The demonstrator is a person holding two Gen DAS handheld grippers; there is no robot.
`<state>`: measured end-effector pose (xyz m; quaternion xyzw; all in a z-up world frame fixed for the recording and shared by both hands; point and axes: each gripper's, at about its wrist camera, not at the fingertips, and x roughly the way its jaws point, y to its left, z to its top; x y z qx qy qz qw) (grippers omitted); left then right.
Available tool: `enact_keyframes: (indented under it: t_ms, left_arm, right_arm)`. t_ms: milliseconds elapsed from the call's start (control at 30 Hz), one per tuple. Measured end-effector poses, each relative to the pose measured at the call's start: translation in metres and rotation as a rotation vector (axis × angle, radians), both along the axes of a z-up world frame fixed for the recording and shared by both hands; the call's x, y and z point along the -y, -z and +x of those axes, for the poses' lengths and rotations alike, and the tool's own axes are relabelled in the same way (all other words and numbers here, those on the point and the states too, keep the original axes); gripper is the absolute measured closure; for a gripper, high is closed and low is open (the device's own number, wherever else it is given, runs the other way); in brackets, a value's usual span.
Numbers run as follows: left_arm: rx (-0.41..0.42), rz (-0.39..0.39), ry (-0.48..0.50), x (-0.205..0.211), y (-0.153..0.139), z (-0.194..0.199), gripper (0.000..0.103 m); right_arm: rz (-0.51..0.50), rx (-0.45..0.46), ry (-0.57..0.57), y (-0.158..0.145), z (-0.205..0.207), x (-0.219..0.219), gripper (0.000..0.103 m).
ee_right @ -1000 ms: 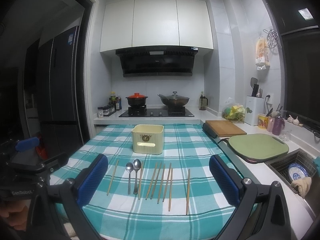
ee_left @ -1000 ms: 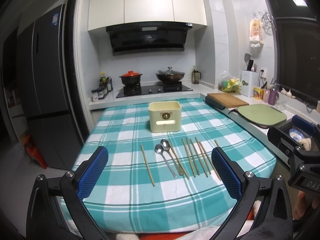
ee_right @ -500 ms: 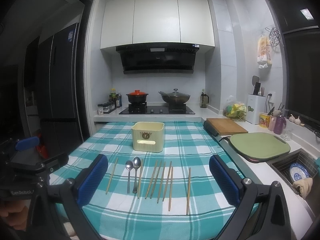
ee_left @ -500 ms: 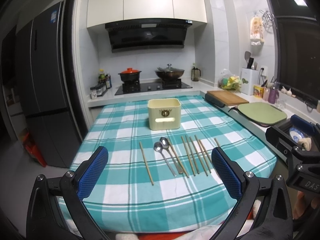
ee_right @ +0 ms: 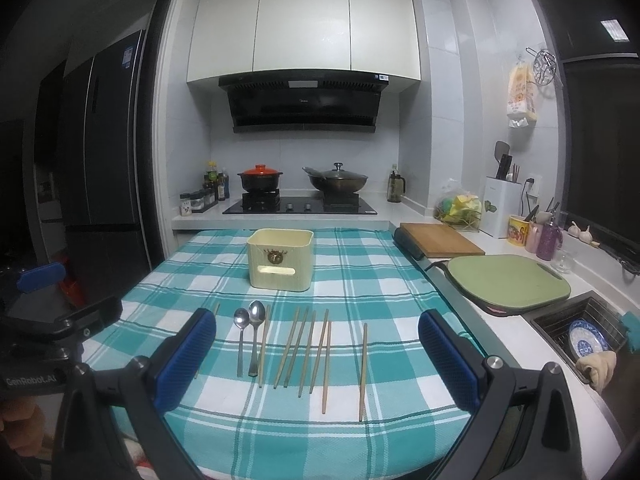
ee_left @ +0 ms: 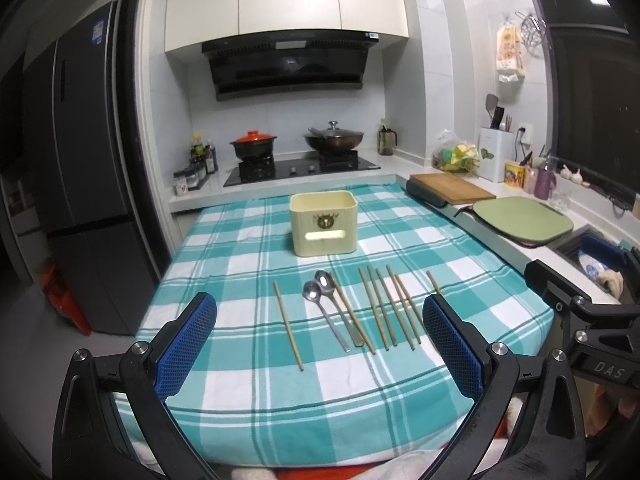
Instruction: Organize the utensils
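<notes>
1. Flat on the checked cloth (ee_right: 360, 280) lie two spoons (ee_right: 249, 334) and a row of chopsticks (ee_right: 304, 350), side by side, with a cream bin (ee_right: 280, 260) standing upright behind them.
2. Both tools hang short of the utensils, touching none: the left gripper (ee_left: 320, 344) and right gripper (ee_right: 316, 354) each have jaws spread wide and empty, the row showing between the blue pads (ee_right: 186, 356).
3. Left view: one chopstick (ee_left: 288, 326) lies apart at the row's left end; the right tool sits at the frame's right edge.
4. Right view: that chopstick is mostly hidden by a pad, while a lone one (ee_right: 363, 370) at the right end shows whole; the sink (ee_right: 560, 324) holds a blue plate (ee_right: 588, 342).
</notes>
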<state>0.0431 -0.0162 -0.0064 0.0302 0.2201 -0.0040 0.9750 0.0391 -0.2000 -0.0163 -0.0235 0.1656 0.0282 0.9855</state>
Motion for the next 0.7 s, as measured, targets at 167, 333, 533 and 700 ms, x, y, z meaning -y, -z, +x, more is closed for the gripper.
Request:
enact_keyframes:
  t_ms: [167, 333, 533, 700]
  left_arm:
    - [-0.016, 0.019, 0.012, 0.003, 0.002, 0.004, 0.000]
    - [-0.035, 0.010, 0.022, 0.003, 0.003, 0.009, 0.000]
    - [-0.092, -0.030, 0.011, -0.007, 0.009, 0.029, 0.000]
    - [-0.129, -0.007, 0.009, -0.016, 0.018, 0.044, 0.000]
  right_arm:
    - [-0.021, -0.026, 0.019, 0.004, 0.007, 0.001, 0.000]
    - [-0.043, -0.036, 0.025, 0.006, 0.014, 0.001, 0.000]
    - [-0.033, -0.064, 0.022, 0.011, 0.028, 0.005, 0.000]
    - [-0.014, -0.083, 0.024, 0.015, 0.040, 0.011, 0.000]
